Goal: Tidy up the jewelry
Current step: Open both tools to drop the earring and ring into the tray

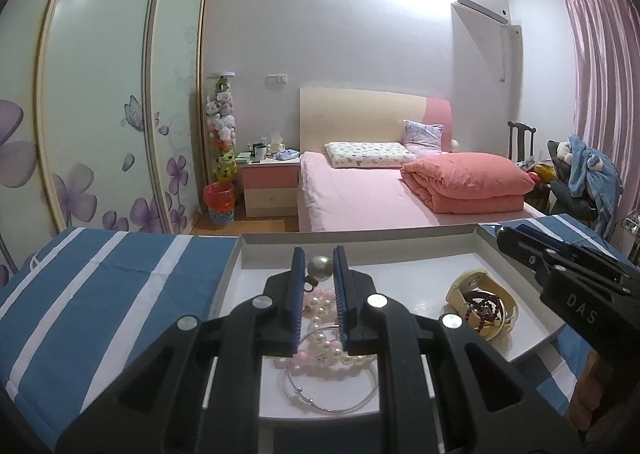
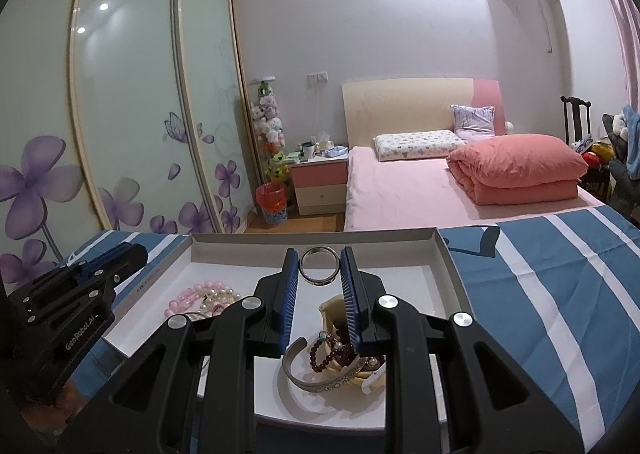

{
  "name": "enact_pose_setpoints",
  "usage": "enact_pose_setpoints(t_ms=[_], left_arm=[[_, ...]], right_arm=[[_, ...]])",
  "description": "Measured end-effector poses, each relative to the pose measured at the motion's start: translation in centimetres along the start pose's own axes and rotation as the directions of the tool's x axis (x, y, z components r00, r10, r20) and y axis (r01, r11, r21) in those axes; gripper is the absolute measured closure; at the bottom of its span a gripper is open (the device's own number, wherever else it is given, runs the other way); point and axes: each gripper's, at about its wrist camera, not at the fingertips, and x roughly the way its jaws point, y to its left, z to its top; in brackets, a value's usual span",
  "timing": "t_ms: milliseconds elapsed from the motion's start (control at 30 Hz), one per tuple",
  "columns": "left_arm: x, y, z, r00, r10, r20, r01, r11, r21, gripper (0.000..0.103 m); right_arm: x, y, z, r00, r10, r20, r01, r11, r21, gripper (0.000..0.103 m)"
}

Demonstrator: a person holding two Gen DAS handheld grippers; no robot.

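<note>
My left gripper (image 1: 319, 268) is clamped on a big pearl (image 1: 319, 268), pinched right at the tips of its blue pads, with a small dark ring hanging under the pearl. Only the left view shows this; in the right view the left gripper (image 2: 106, 260) is a black body at the left edge, its tips seen side-on and the pearl hidden.

My right gripper (image 2: 320, 266) is clamped on a metal ring (image 2: 319, 266), held upright between the pad tips, its open hole facing the camera. From the left view, the right gripper (image 1: 516, 242) shows only side-on at the right edge, and I cannot make out the ring there.

Both pieces hang above the white tray (image 1: 404, 278) on the blue striped cloth (image 1: 100, 294). Under the left gripper lie the pearl and pink bead strands (image 1: 320, 318) and a thin silver bangle (image 1: 332, 394), which the left view shows best; the right view catches just the pink beads (image 2: 200, 294) beside my left gripper. Under the right gripper sits a cream bangle (image 2: 332, 318) with dark red beads (image 2: 340, 352) and a silver cuff (image 2: 320, 382), near the tray's front edge; the cuff shows clearly only in the right view
</note>
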Motion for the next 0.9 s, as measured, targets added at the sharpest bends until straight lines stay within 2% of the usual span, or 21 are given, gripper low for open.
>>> enact_pose_setpoints(t_ms=[467, 533, 567, 600, 900], left_arm=[[-0.10, -0.22, -0.03, 1.000, 0.000, -0.001, 0.000, 1.000, 0.003, 0.088], [-0.09, -0.22, -0.02, 1.000, -0.002, -0.001, 0.002, 1.000, 0.005, 0.082], [-0.12, -0.20, -0.04, 1.000, 0.000, 0.002, 0.000, 1.000, 0.007, 0.079], [-0.12, -0.17, -0.01, 1.000, 0.001, 0.004, -0.001, 1.000, 0.008, 0.074], [-0.10, -0.11, 0.07, 1.000, 0.001, 0.005, -0.001, 1.000, 0.005, 0.070]], right_arm=[[0.29, -0.03, 0.02, 1.000, 0.003, -0.009, -0.003, 1.000, 0.002, 0.079], [0.42, -0.25, 0.06, 1.000, 0.007, -0.008, -0.007, 1.000, 0.005, 0.071], [0.44, -0.31, 0.09, 1.000, 0.003, -0.005, -0.003, 1.000, 0.007, 0.061], [0.36, -0.32, 0.09, 1.000, 0.003, 0.000, -0.003, 1.000, 0.011, 0.059], [0.11, -0.36, -0.19, 1.000, -0.002, 0.026, 0.002, 1.000, 0.012, 0.059]])
